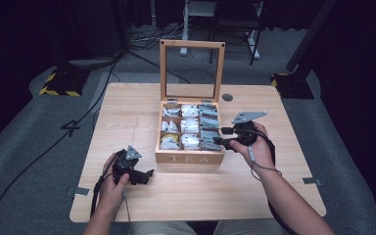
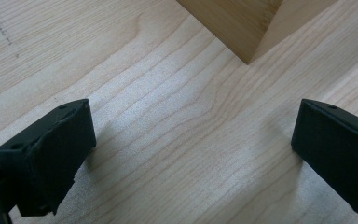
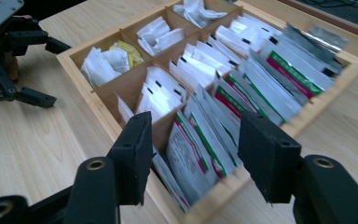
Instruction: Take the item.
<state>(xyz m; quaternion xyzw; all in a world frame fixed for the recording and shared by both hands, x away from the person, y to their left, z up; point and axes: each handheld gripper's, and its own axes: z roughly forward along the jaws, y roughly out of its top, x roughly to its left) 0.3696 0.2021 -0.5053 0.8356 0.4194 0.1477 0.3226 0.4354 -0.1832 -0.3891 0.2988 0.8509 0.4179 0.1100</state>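
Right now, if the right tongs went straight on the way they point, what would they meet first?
Most likely the tea bags standing in the near compartment of the wooden tea box. The right tongs, open and empty, point at those bags from just over the box's edge; depth is hard to judge.

Bright lit table (image 1: 127, 112), dark surroundings, soft shadows, slight blur in close views

Grey carpet floor (image 1: 24, 161), dark surroundings
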